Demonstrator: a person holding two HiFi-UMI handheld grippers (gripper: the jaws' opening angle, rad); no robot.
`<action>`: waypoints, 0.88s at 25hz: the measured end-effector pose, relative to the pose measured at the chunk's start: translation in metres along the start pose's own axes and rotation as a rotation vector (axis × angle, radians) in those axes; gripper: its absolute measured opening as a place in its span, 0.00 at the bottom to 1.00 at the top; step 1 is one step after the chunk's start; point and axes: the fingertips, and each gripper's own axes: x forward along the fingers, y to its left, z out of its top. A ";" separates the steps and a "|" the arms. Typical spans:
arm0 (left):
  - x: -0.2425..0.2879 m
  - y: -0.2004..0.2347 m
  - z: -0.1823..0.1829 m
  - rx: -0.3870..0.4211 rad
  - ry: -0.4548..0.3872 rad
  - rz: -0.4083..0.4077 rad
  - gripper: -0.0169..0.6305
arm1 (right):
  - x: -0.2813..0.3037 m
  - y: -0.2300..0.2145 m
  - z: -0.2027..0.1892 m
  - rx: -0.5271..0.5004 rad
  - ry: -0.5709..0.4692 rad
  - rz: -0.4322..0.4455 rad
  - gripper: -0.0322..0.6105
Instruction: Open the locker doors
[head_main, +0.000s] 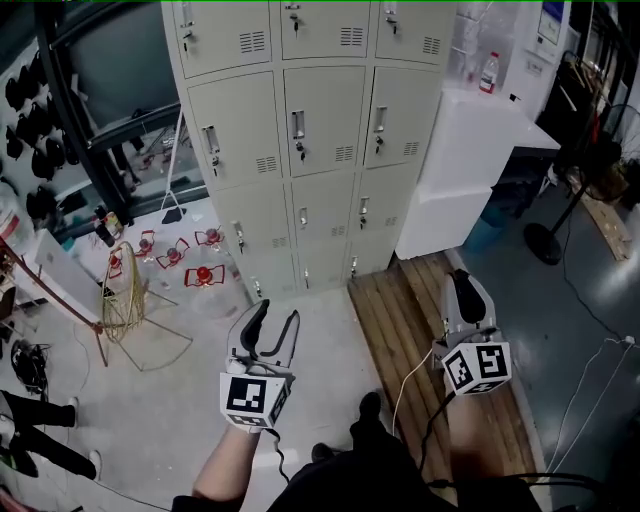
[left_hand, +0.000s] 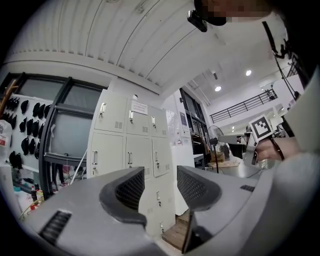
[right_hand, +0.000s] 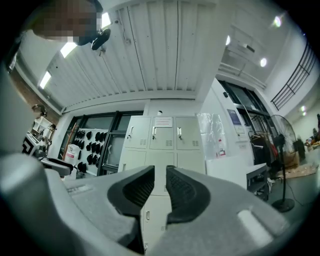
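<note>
A beige bank of lockers (head_main: 310, 130) stands ahead with all its doors shut, each with a small handle and a vent. It also fills the middle of the left gripper view (left_hand: 130, 150) and the right gripper view (right_hand: 162, 142). My left gripper (head_main: 275, 318) is held low over the concrete floor, well short of the lockers, open with nothing between its fingers (left_hand: 160, 187). My right gripper (head_main: 467, 285) hovers over the wooden boards, its jaws only a narrow gap apart and empty (right_hand: 160, 187).
A white cabinet (head_main: 455, 170) with a bottle (head_main: 489, 72) on it stands right of the lockers. Wooden boards (head_main: 400, 320) lie in front. A yellow wire basket (head_main: 125, 300) and red items (head_main: 175, 255) sit on the floor at left. A standing fan (head_main: 560, 220) is at right.
</note>
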 end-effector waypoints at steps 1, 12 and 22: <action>0.007 0.002 -0.002 -0.005 0.002 0.005 0.34 | 0.006 -0.005 -0.003 0.006 -0.002 -0.004 0.16; 0.118 0.018 -0.013 -0.050 0.054 0.099 0.34 | 0.116 -0.067 -0.044 0.068 -0.011 0.084 0.16; 0.207 0.022 -0.007 -0.028 0.059 0.226 0.34 | 0.208 -0.134 -0.068 0.117 -0.019 0.170 0.16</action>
